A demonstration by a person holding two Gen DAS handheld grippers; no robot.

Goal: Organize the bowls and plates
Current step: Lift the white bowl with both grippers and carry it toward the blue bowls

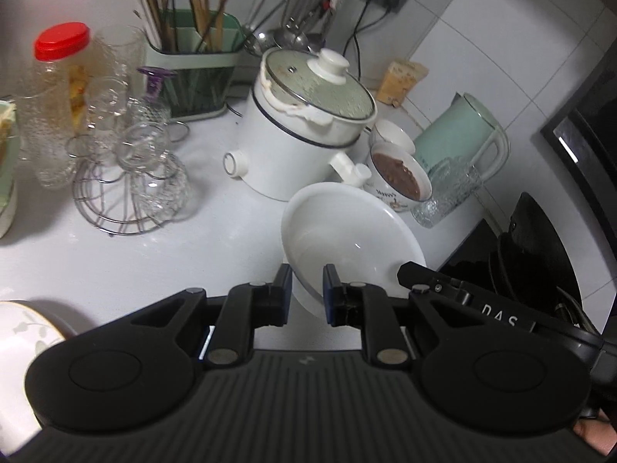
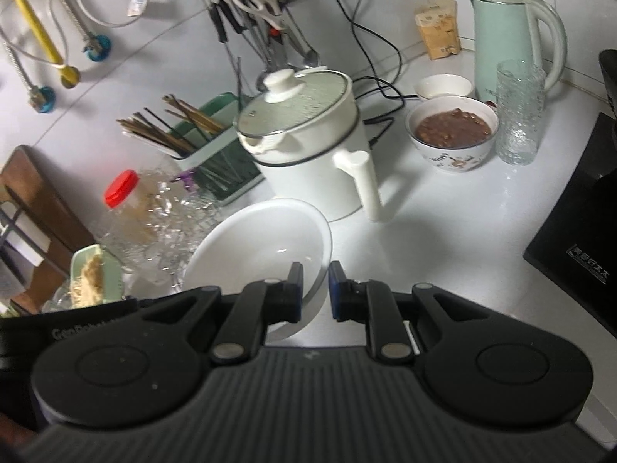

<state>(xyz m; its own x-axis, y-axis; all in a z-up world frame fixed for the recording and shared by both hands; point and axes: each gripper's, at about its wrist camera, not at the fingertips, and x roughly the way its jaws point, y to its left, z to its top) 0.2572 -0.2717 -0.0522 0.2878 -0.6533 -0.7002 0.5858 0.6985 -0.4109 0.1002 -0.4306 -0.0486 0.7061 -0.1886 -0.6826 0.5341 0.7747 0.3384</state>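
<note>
Left wrist view shows my left gripper (image 1: 306, 289) clenched on the near rim of the white bowl (image 1: 347, 239), one finger outside the wall and one inside, and the right wrist view shows my right gripper (image 2: 316, 289) pinching the opposite rim of the same white bowl (image 2: 262, 247) the same way. I judge I hold it from both sides because the bowl is wide, smooth and slippery, and a single pinch on a thin rim would let it swing. It hangs tilted above the white counter (image 1: 173, 239), just in front of the lidded electric pot (image 1: 297, 135), its hollow turned toward the left camera. Behind it stand the bowl of brown food (image 2: 453, 129), a small empty bowl (image 2: 443, 85) and a textured glass (image 2: 518, 112) beside the green kettle (image 2: 509, 38); these crowd the back, so I keep the load to the open front. A leaf-patterned plate (image 1: 23, 351) sits at my lower left, perhaps a place to stack. Both tools point forward and downward, close together, the right one's finger visible at the left camera's edge.
</note>
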